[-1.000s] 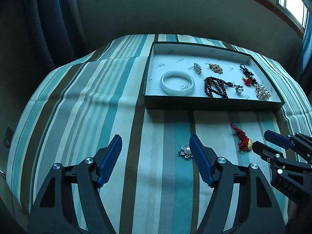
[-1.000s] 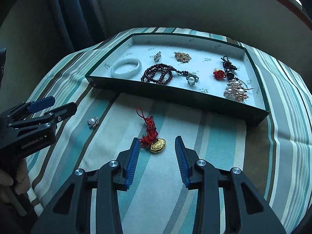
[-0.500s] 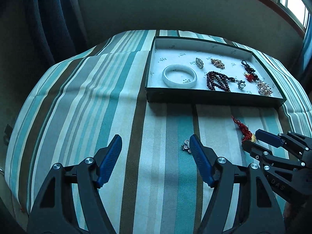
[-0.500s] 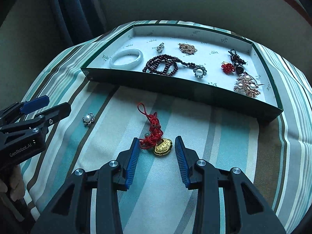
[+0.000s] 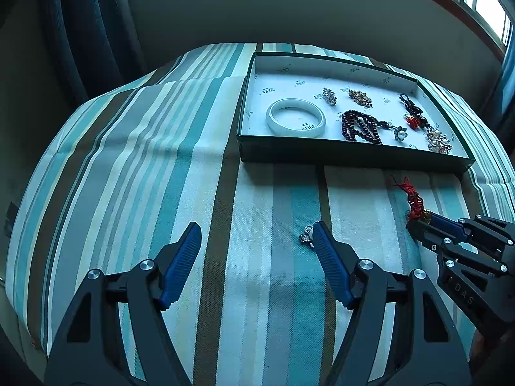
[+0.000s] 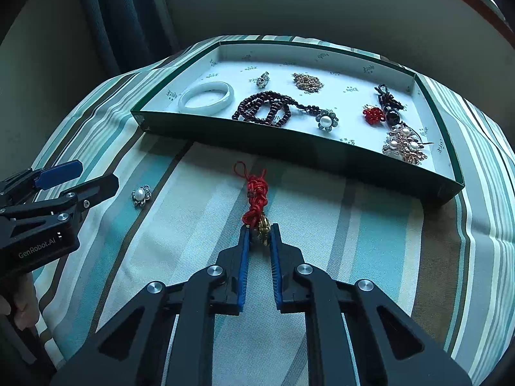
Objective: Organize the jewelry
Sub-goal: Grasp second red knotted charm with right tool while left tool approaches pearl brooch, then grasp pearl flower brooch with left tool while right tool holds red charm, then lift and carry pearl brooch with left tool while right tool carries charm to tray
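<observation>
A red knotted cord charm with a gold pendant [image 6: 257,199] lies on the striped cloth in front of the green jewelry box [image 6: 289,151]. My right gripper [image 6: 260,230] is shut on its gold pendant end; it also shows in the left wrist view [image 5: 425,223]. A small pearl flower brooch [image 6: 141,195] lies on the cloth to the left. In the left wrist view the brooch [image 5: 305,237] sits just beside the right fingertip of my left gripper [image 5: 256,234], which is open and empty. The box [image 5: 322,154] holds a white bangle [image 5: 295,121], dark beads [image 5: 360,126] and several small pieces.
The striped cloth [image 5: 161,167] covers a rounded table whose edges fall away left and right. A dark curtain [image 6: 128,19] hangs at the back left, with a wall behind the box. The left gripper's body [image 6: 42,222] sits at the left of the right wrist view.
My right gripper has moved forward and closed from open onto the charm's gold pendant. My left gripper stays open, and the box looks farther away in its view.
</observation>
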Motion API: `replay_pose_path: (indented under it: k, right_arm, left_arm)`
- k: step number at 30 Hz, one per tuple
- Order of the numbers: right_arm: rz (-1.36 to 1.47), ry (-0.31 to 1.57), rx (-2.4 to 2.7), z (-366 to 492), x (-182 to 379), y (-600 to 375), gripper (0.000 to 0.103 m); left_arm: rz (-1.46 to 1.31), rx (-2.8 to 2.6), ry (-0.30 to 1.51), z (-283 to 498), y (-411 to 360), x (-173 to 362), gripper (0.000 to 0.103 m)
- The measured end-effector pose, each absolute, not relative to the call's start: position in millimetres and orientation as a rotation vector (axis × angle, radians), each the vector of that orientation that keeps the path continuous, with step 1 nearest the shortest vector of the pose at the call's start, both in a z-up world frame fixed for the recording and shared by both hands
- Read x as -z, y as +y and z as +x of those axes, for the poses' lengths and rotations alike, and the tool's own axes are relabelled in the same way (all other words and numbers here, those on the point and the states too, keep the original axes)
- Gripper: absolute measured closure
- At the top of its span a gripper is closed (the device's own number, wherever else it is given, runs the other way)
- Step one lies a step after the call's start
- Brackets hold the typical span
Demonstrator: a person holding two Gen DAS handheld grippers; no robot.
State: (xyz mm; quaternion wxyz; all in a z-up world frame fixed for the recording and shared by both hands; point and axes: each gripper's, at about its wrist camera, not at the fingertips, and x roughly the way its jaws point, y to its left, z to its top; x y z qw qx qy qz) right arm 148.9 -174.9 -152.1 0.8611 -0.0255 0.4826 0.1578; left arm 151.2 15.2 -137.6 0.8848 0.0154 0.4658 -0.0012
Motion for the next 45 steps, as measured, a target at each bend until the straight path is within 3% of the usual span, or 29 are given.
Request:
replay_pose_path:
  k: [17,24,29,34,37,39,45]
  right_arm:
    - [-0.039,0.959,-0.254,142.4,131.5,-204.9,0.090]
    - [-0.014,0.969,-0.236,138.5,135.6,-216.0,0.090]
    - [-0.004,0.974,-0.240,139.1,137.6,-217.6,0.090]
    - [0.001,0.980,-0.241,139.2,139.5,-218.4,0.090]
    - [0.000,0.980,-0.242,139.1,140.0,-217.8,0.090]
    - [0.000,0.984,-0.243,139.3,141.1,-217.2,0.090]
    - [0.001,0.985,-0.243,139.0,141.0,-217.4,0.090]
  left_arm:
    - [0.061,0.079,0.982,151.2,-6.3,143.2,0.034]
    - [0.072,0.112,1.025,159.1,-15.4,157.6,0.050]
    - [0.066,0.116,1.037,162.3,-15.8,161.8,0.052]
    - [0.060,0.120,1.032,161.8,-13.3,160.6,0.062]
    - [0.067,0.129,1.027,160.6,-12.8,159.9,0.070]
    - [0.079,0.145,1.026,159.2,-14.8,159.2,0.081]
    - [0.096,0.147,1.017,157.7,-18.7,159.4,0.081]
